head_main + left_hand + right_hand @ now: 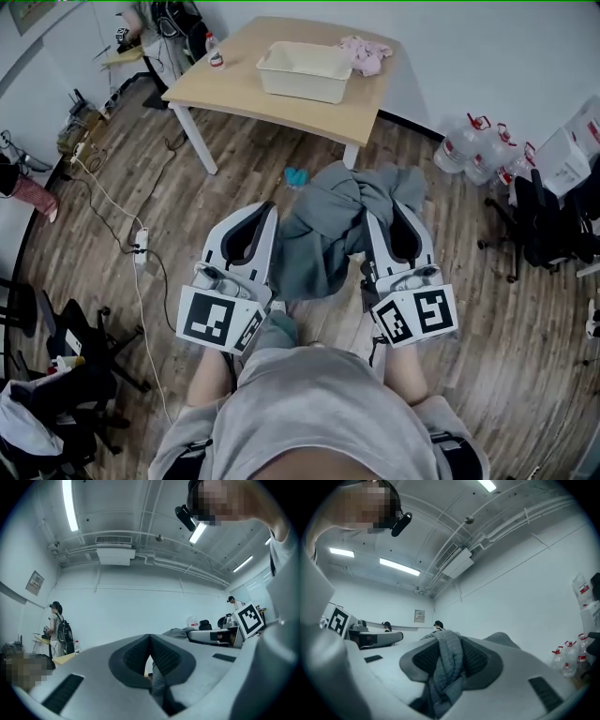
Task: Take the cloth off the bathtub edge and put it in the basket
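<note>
A grey cloth [323, 230] hangs bunched between my two grippers above the wooden floor. My left gripper [267, 214] is shut on one edge of it; in the left gripper view the pads [164, 656] meet at the tips with a fold of the cloth [158, 684] pinched lower down. My right gripper [384, 223] is shut on the other side, and a thick roll of the cloth [447, 660] fills the gap between its pads. The white basket [302, 84] stands on the wooden table [281, 111] ahead. No bathtub is in view.
A pink cloth [366, 53] lies beside the basket and a small bottle [216, 56] stands at the table's left end. Water jugs [473, 150] and a black chair [548, 220] are at the right. A power strip with cable [141, 248] lies at the left, and something small and blue [296, 176] lies by the table.
</note>
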